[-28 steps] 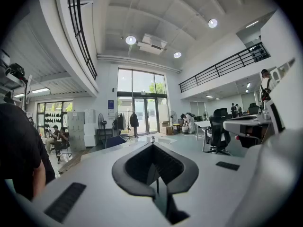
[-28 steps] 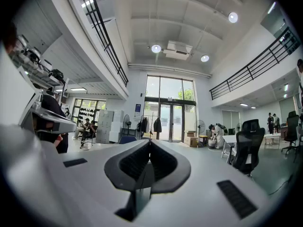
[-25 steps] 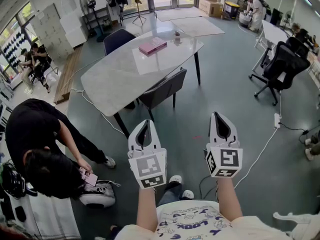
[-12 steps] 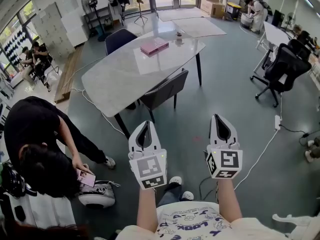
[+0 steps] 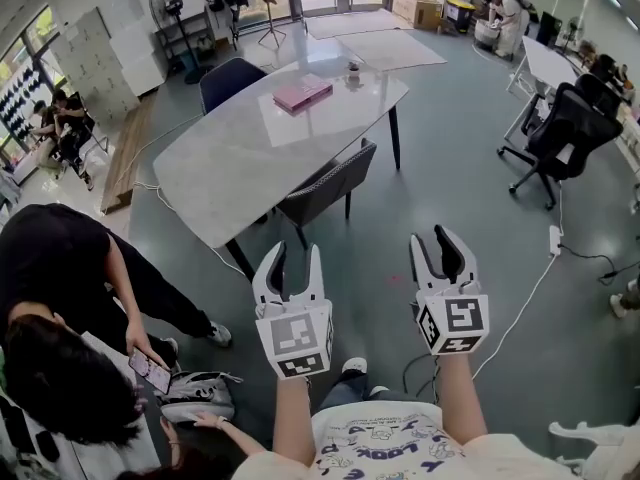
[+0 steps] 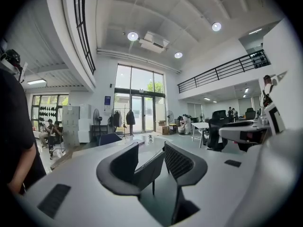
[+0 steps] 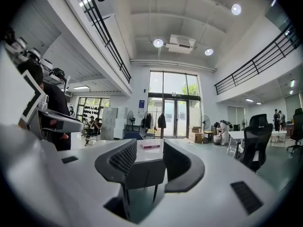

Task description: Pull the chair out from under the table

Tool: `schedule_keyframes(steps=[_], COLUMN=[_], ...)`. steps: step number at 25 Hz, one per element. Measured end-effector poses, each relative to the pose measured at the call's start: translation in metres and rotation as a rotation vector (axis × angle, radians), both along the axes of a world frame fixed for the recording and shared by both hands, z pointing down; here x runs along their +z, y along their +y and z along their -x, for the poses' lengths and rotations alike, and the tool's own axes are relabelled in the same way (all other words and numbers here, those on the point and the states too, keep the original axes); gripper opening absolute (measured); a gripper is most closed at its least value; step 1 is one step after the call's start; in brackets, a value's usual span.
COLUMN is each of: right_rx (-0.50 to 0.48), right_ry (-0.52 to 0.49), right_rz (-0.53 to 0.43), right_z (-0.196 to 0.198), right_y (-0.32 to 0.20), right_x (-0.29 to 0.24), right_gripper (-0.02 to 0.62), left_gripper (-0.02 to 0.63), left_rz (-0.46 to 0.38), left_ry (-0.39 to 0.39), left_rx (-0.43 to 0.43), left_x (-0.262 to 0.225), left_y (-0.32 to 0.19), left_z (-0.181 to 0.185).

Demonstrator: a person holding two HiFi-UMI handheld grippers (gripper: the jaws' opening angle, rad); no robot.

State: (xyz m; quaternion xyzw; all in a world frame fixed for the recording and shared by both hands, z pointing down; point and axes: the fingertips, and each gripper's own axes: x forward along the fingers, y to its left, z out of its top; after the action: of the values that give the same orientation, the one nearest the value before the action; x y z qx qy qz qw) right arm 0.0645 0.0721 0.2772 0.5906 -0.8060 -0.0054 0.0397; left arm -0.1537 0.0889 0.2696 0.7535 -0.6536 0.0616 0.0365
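The left hand-held gripper (image 5: pixel 295 258) has its jaws parted, having just been opening, and grips nothing. In its own view the distant chair shows through the gap, untouched. The right hand-held gripper (image 5: pixel 438 243) stands the same way: jaws just opened, apart and empty, with the chair framed between them from afar. Both are held side by side in the air over the grey floor (image 5: pixel 400 218), pointing roughly level toward the table.

The chair (image 5: pixel 330 180), dark grey on thin legs, is well apart from both grippers. It is tucked in at the near long edge of the pale tabletop (image 5: pixel 240 158), its seat under that edge and its back facing the grippers. A pink book (image 5: pixel 304 92) lies near the far end of the tabletop, with a small cup (image 5: pixel 353 68) beside the far corner. A blue chair (image 5: pixel 232 78) stands at the far long edge. A person (image 5: pixel 70 288) in black bends over at the left.
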Motion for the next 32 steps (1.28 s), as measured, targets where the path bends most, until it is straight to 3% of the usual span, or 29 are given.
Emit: schedule_keyframes(steps=[12,21,32], right_rx=[-0.016,-0.048,-0.131], right_ry=[0.019,0.038,0.053], right_rz=[0.061,0.085,0.097], right_z=[0.022,0.024,0.012], right_y=[-0.039,-0.104,-0.235], right_x=[0.027,0.043,0.055], right_gripper=[0.291,0.301,0.301], left_gripper=[0.255,0.261,0.262], left_rz=[0.038,0.070,0.086], left_ry=[-0.041,-0.050,-0.103], left_rx=[0.072,0.054,-0.009], left_x=[0.027,0.044,0.054], left_y=[-0.049,-0.106,-0.218], left_z=[0.003,0.004,-0.012])
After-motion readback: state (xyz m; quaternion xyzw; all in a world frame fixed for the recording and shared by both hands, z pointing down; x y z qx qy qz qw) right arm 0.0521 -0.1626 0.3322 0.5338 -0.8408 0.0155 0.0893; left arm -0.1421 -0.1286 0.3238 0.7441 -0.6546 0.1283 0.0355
